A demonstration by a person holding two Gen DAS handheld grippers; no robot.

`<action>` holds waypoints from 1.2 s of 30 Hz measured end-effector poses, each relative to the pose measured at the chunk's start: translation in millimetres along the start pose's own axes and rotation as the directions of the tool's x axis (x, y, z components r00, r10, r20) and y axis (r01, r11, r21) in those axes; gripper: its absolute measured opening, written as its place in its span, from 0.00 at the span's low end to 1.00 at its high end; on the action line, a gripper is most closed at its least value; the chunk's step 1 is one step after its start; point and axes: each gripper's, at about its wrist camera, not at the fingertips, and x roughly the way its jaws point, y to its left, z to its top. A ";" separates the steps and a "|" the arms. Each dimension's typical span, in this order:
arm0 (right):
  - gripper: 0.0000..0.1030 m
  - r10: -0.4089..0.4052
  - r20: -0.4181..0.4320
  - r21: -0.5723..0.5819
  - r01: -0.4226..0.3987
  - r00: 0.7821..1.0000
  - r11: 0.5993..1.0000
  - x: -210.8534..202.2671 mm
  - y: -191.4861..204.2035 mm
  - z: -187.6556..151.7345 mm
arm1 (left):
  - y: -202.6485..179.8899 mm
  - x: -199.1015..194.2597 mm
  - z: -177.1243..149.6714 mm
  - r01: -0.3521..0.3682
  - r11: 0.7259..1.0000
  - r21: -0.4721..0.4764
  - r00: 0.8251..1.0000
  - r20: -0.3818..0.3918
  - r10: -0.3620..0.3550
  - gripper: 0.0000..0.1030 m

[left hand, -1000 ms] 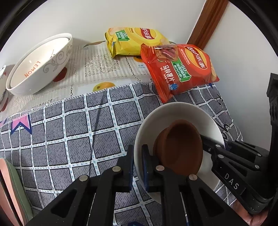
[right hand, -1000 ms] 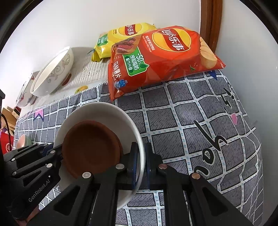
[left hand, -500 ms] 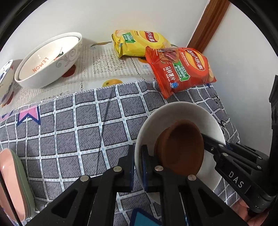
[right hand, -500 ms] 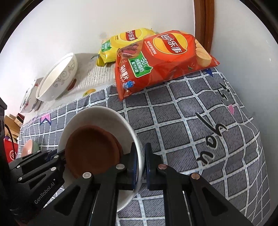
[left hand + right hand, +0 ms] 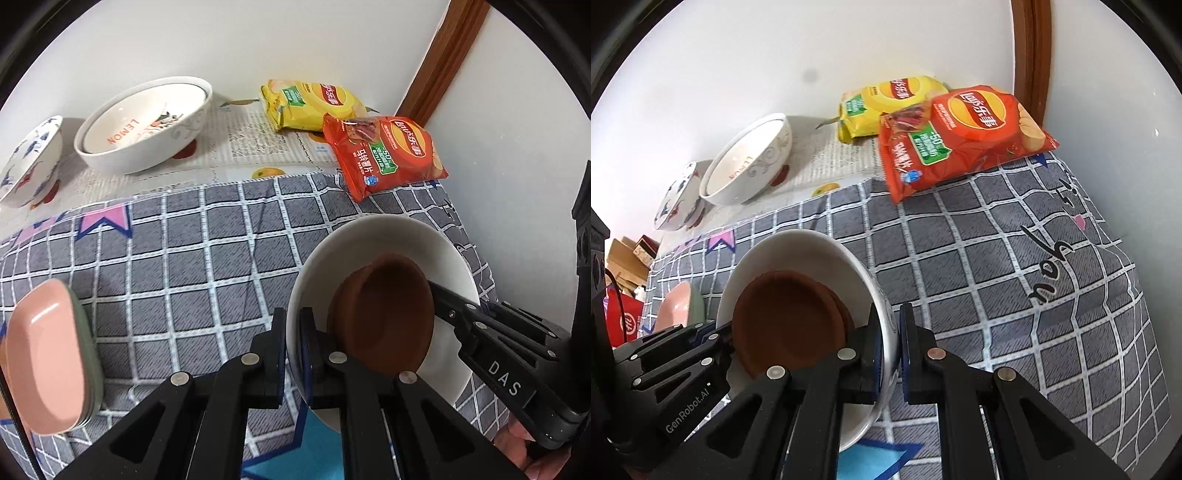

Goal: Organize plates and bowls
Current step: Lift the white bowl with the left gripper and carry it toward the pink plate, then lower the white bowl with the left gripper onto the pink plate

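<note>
Both grippers hold one white bowl (image 5: pixel 384 236) (image 5: pixel 798 247) above the checked cloth, with brown dishes (image 5: pixel 384 306) (image 5: pixel 786 321) nested inside. My left gripper (image 5: pixel 293 350) is shut on the bowl's left rim. My right gripper (image 5: pixel 890 350) is shut on its right rim. A big white "LEMON" bowl (image 5: pixel 144 125) (image 5: pixel 746 162) and a blue-patterned bowl (image 5: pixel 29 162) (image 5: pixel 677 199) stand at the back left. A pink dish stacked on a green one (image 5: pixel 48 362) (image 5: pixel 679 302) sits at the left.
A yellow chip bag (image 5: pixel 314 107) (image 5: pixel 886 99) and a red chip bag (image 5: pixel 384 155) (image 5: pixel 956 140) lie at the back by the wall and the wooden door frame (image 5: pixel 439 55). The grey checked cloth (image 5: pixel 184 258) covers the table. Boxes (image 5: pixel 628 258) stand beyond the left edge.
Both grippers have pulled back and risen with the white bowl. The chip bags look farther away, and the pink dish and the blue-patterned bowl have come into view.
</note>
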 end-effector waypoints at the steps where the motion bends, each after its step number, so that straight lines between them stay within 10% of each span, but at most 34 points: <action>1: 0.08 0.001 0.004 -0.004 -0.001 1.000 1.000 -3.4 3.6 -2.1 | 0.8 -2.5 -0.9 -0.001 1.000 -0.001 1.000 0.003 0.001 0.07; 36: 0.08 0.064 0.034 -0.069 -0.061 0.997 0.996 -28.6 96.1 -26.9 | 75.7 -68.7 -30.8 -0.027 0.997 -0.071 0.997 0.075 0.032 0.07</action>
